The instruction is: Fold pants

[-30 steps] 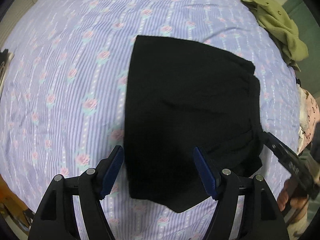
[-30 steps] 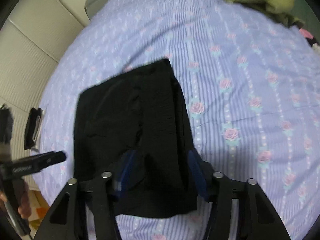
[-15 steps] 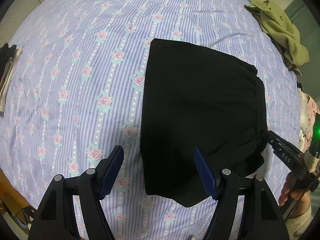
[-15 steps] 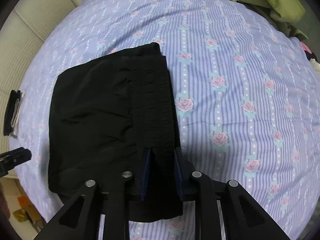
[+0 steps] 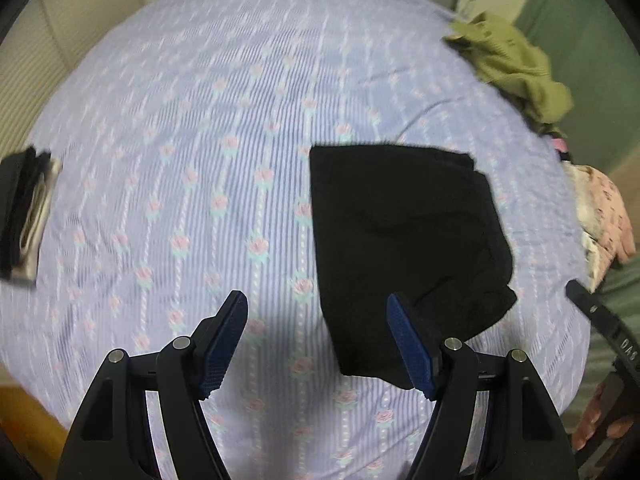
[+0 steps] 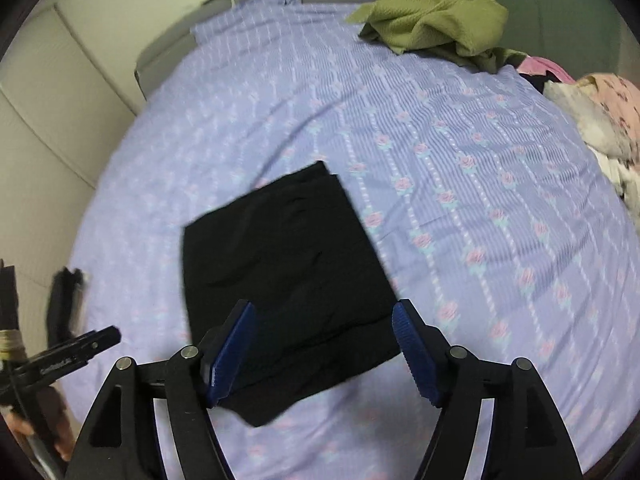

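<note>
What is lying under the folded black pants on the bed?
The black pants rest folded on the floral striped bedsheet, which shows all around them. Whatever lies directly beneath the pants is covered; nothing pokes out from their edges.

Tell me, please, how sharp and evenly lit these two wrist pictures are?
Left wrist view: bedsheet motion-smeared, left hand-held gripper crisp, its shadow on the sheet beneath. Right wrist view: sheet smeared too, black pants soft-edged, right hand-held gripper sharp, jaws opening. Both bulge fisheye-style, with dark corners.
</note>
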